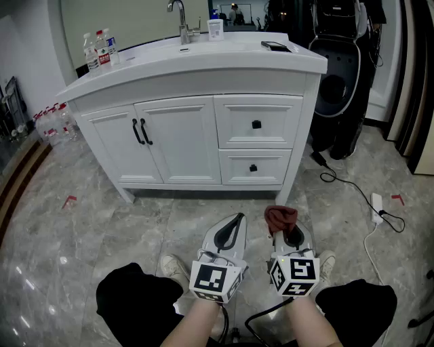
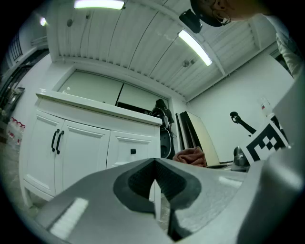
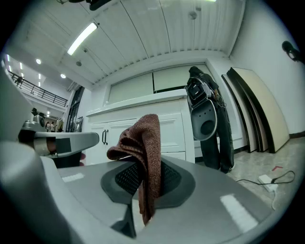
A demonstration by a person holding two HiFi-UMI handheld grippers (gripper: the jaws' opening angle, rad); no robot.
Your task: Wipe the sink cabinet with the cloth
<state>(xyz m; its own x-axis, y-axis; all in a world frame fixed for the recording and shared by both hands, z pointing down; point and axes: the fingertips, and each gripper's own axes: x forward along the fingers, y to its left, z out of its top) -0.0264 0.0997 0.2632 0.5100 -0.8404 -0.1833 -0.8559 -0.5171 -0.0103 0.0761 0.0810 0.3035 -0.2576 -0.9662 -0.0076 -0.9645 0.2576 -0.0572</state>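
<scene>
A white sink cabinet (image 1: 196,122) with two doors and two drawers stands ahead of me, also in the left gripper view (image 2: 81,143) and the right gripper view (image 3: 143,119). A reddish-brown cloth (image 1: 280,217) is pinched in my right gripper (image 1: 283,229), which is shut on it; the cloth (image 3: 143,152) droops over the jaws. My left gripper (image 1: 232,227) is held beside it, low over the floor, jaws shut with nothing between them (image 2: 155,188). Both are well short of the cabinet.
Water bottles (image 1: 99,49), a tap (image 1: 180,20), a small white bottle (image 1: 215,28) and a dark phone (image 1: 276,46) sit on the countertop. A black golf bag (image 1: 342,74) leans right of the cabinet. A cable and white power strip (image 1: 376,207) lie on the marble floor. My shoes (image 1: 175,268) are below.
</scene>
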